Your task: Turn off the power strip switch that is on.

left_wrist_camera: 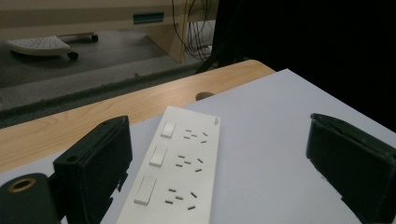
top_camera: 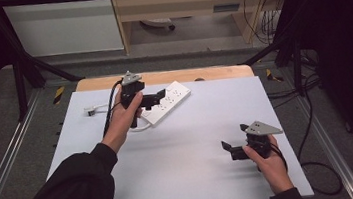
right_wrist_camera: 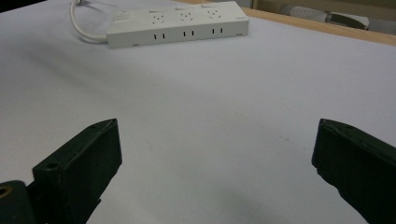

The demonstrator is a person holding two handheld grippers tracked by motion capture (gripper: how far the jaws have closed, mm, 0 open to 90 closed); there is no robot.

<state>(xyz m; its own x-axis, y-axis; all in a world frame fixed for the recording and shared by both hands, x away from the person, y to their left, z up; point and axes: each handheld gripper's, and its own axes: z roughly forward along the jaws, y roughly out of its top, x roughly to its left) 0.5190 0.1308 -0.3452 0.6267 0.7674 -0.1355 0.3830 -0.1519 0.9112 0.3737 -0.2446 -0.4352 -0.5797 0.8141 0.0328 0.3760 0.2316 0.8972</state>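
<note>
Hovering spread wide over the white power strip point(left_wrist_camera: 175, 168) as if to grasp it, the left tongs point(top_camera: 160, 96) approach while the right tongs point(top_camera: 230, 149) wait released over the tabletop point(top_camera: 207, 126).

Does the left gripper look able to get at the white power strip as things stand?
Probably yes. The left gripper hovers right over the power strip with its jaws wide open, and nothing lies between them.

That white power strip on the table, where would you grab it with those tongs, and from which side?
Judging by its shape, across the narrow width of the power strip, one jaw on each long edge, coming down from above. It lies flat on the white sheet, long and slim. The left tongs hover open right over it, so they seem best placed. Avoid the cord end.
</note>
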